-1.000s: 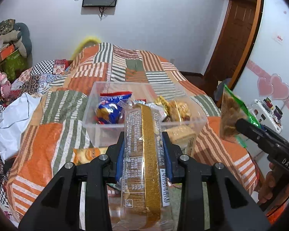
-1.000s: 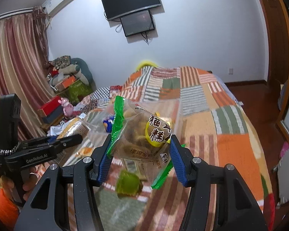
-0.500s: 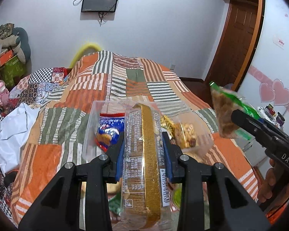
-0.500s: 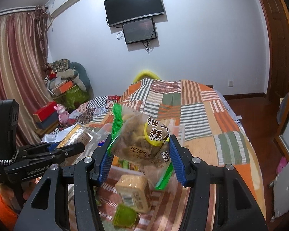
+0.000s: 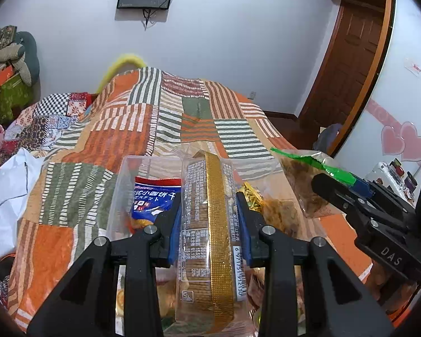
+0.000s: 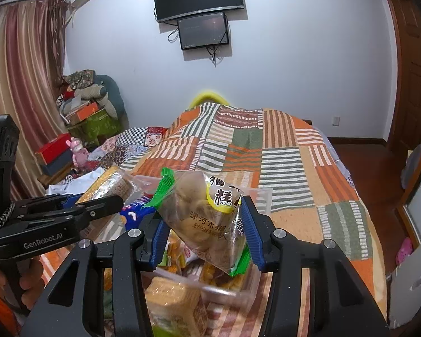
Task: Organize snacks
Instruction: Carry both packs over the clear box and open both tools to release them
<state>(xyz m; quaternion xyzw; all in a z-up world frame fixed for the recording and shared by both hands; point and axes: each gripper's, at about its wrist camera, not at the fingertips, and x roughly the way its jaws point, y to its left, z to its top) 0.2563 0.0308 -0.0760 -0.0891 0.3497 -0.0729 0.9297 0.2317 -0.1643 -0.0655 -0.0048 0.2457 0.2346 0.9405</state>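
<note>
My left gripper point(image 5: 209, 210) is shut on a long clear biscuit pack point(image 5: 210, 241) with a gold stripe, held above a clear plastic box point(image 5: 120, 196). A blue biscuit bag point(image 5: 154, 199) and other snacks lie in the box. My right gripper point(image 6: 202, 224) holds a clear bag of pastries point(image 6: 202, 213) with green ends over the same box point(image 6: 262, 199). Its jaws are closing and the blue pads press the bag's sides. From the right wrist view the left gripper point(image 6: 103, 205) and its biscuit pack point(image 6: 109, 182) show at the left. A wrapped cake point(image 6: 174, 300) lies below.
The box sits on a bed under a patchwork striped blanket point(image 6: 280, 168). A white cloth point(image 5: 5, 185) lies at the bed's left edge. Stacked boxes and soft toys point(image 6: 56, 151) crowd the left wall. A wooden door point(image 5: 348, 70) stands at the right.
Both grippers have moved forward with their packs, and the clear box has slid closer beneath them. The right gripper's pads have drawn in on the pastry bag.
</note>
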